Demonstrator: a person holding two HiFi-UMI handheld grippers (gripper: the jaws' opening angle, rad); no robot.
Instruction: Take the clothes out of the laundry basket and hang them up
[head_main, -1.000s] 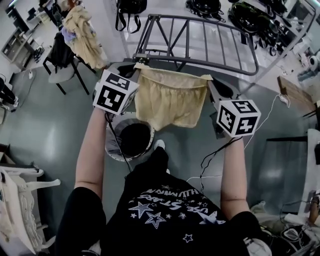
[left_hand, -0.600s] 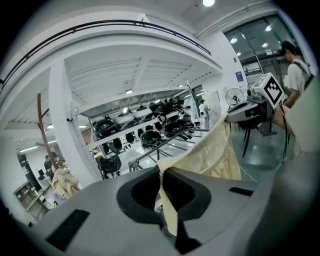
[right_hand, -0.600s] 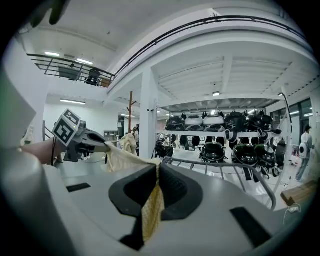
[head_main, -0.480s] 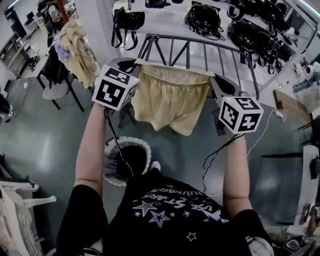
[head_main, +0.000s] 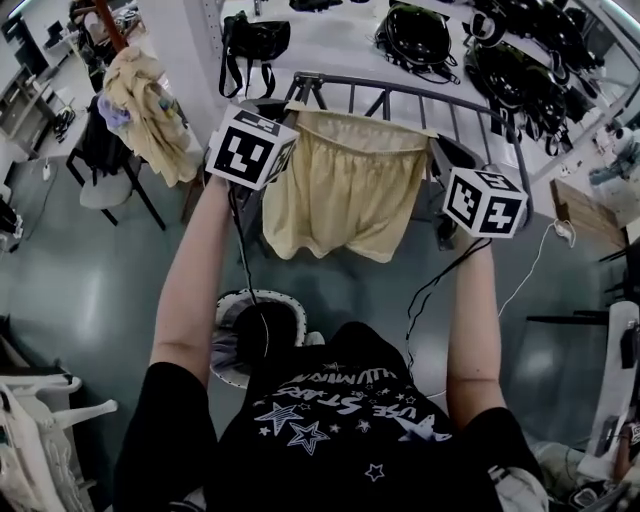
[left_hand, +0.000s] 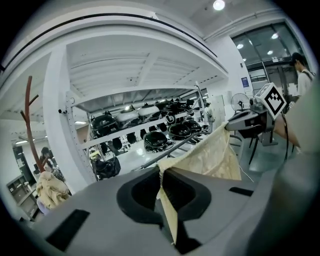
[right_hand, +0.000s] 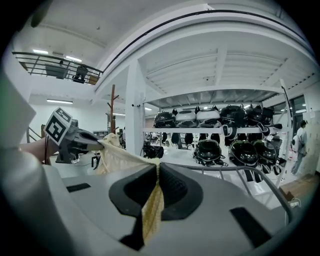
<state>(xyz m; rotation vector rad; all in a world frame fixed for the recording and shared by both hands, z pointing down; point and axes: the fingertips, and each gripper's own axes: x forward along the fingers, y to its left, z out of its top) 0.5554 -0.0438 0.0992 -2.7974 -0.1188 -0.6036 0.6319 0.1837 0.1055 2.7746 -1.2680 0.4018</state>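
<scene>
A pale yellow pair of shorts (head_main: 340, 185) hangs stretched by its waistband between my two grippers, in front of the grey metal drying rack (head_main: 420, 95). My left gripper (head_main: 290, 108) is shut on the waistband's left corner, and the cloth (left_hand: 210, 155) runs out from between its jaws. My right gripper (head_main: 432, 142) is shut on the right corner, with the fabric (right_hand: 117, 152) pinched between its pads. The round laundry basket (head_main: 255, 330) stands on the floor below, close to the person's body. The rack's top rail (right_hand: 240, 172) lies just beyond the shorts.
Shelves of black helmets (head_main: 430, 35) and a black bag (head_main: 255, 40) stand behind the rack. A coat stand draped with yellow clothes (head_main: 145, 100) and a chair (head_main: 105, 165) are at the left. A white chair (head_main: 40, 430) is at lower left, and cables (head_main: 530, 265) trail at the right.
Both grippers have carried the stretched shorts forward and a little up, towards the rack. The basket has dropped back towards the person's body in the head view.
</scene>
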